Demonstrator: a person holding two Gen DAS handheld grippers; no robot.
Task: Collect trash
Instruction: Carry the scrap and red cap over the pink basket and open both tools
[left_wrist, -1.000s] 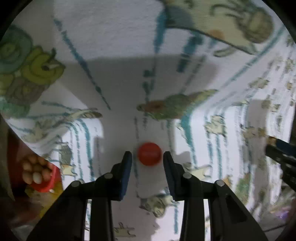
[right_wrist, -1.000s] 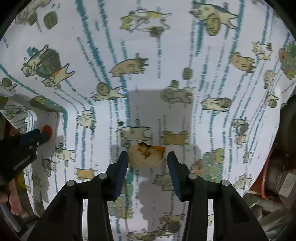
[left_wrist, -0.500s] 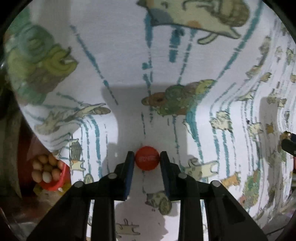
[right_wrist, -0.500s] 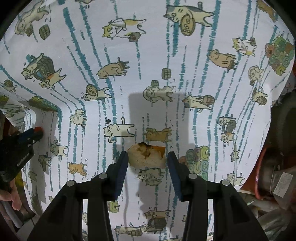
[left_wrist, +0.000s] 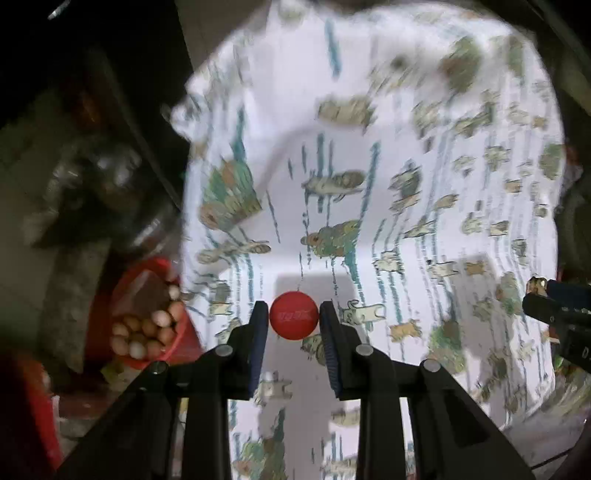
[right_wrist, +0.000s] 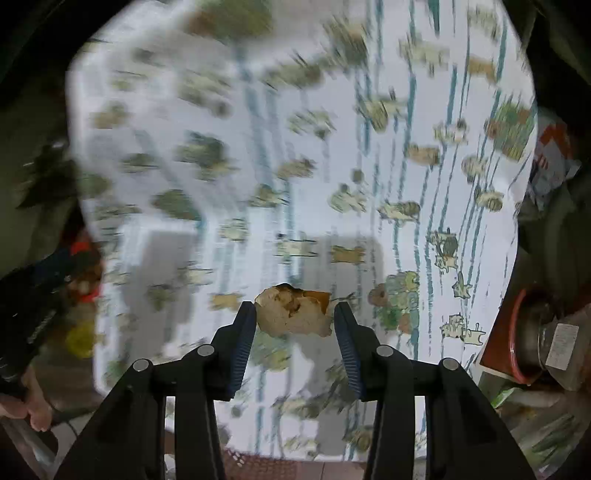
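Trash here is two small pieces, each lifted clear above the tabletop (left_wrist: 424, 122), which is the biggest thing in both views: a surface under a white cloth printed with cartoon cats and teal streaks, much of it smeared by blur.

Off the tabletop's left edge, in the left wrist view, a red bowl (left_wrist: 147, 317) holds a heap of small pale round things, possibly eggs; around it lie dark, blurred shapes I cannot make out. Off the tabletop's right edge, in the right wrist view, a red-rimmed container (right_wrist: 517, 332) sits among clutter, with a labelled glass jar (right_wrist: 554, 343) beside it.

Above the tabletop's near part, the right tongs (right_wrist: 294, 317) pinch a torn scrap (right_wrist: 295, 314) of pale, brown-stained food or peel, one blue pad against each side; its grey shadow falls on the cloth beyond. The same tongs enter the left wrist view from the tabletop's right side as dark bars with a bit of the scrap at their tip.

Also above the tabletop's near part, toward its left edge, the left tongs (left_wrist: 293, 315) are pressed onto a red cap (left_wrist: 294, 315) with white lettering, a pad touching each side of its rim. A hand (right_wrist: 26, 402) holding these tongs shows at the tabletop's left side in the right wrist view.
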